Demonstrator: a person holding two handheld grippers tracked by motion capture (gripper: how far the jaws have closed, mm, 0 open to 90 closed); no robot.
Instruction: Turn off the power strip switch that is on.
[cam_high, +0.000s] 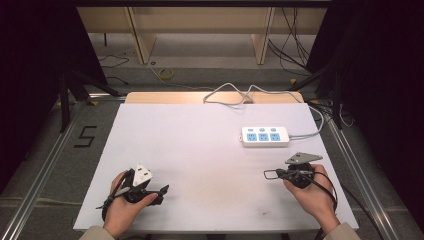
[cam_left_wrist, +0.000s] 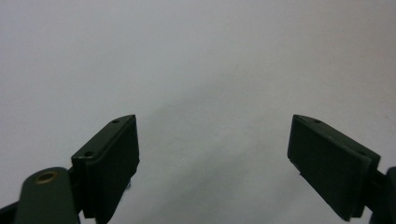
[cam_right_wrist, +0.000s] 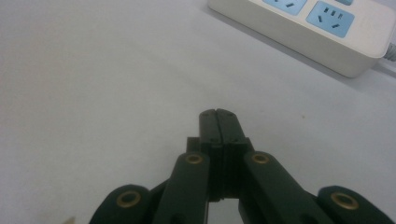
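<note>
The right hand-held gripper lies low over the counter near its right front edge, its jaws pressed together with nothing between them, as the right gripper view shows: the two black pads meet flat. It points toward the middle of the counter, with the white power strip beyond it and a little to the side, near but apart; judging by that closeness, the strip is the thing the work concerns, and the shut jaws suggest a poised start rather than a grasp. The left hand-held gripper rests at the left front, well apart from the strip, its jaws spread wide over bare white surface, probably held ready in case a second grip is needed. The strip's three blue socket faces look upward and empty, and its grey cord loops off the far edge of the counter. Where that cord ends is hard to follow among the cables on the floor, and the strip is cut off by the top edge of the right gripper view.
</note>
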